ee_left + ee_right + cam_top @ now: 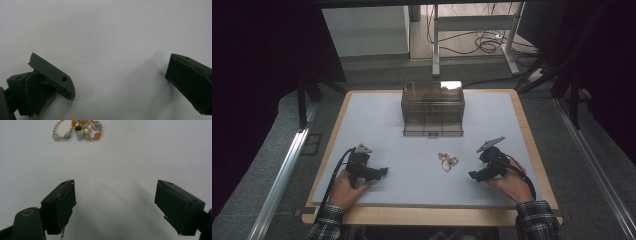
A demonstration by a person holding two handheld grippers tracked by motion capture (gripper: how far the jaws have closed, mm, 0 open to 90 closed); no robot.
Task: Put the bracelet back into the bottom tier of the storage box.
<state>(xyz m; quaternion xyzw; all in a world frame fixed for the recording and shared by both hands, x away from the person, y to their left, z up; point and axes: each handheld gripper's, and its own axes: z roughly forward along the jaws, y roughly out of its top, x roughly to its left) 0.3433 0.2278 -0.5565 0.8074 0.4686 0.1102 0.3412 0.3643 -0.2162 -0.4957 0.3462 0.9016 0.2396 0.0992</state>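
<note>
Matte white tabletop [377,125] | glossy bead bracelet [447,161] | translucent smoky box [432,108]

Left tongs [384,171] and right tongs [472,174] rest low, jaws apart, tips facing inward

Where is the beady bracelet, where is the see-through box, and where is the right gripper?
beaded bracelet [80,130], right gripper view, on the cluster of beads.
clear box [432,107], high view, on its front wall.
right gripper [115,202], right gripper view, midway between its open fingers.
</note>
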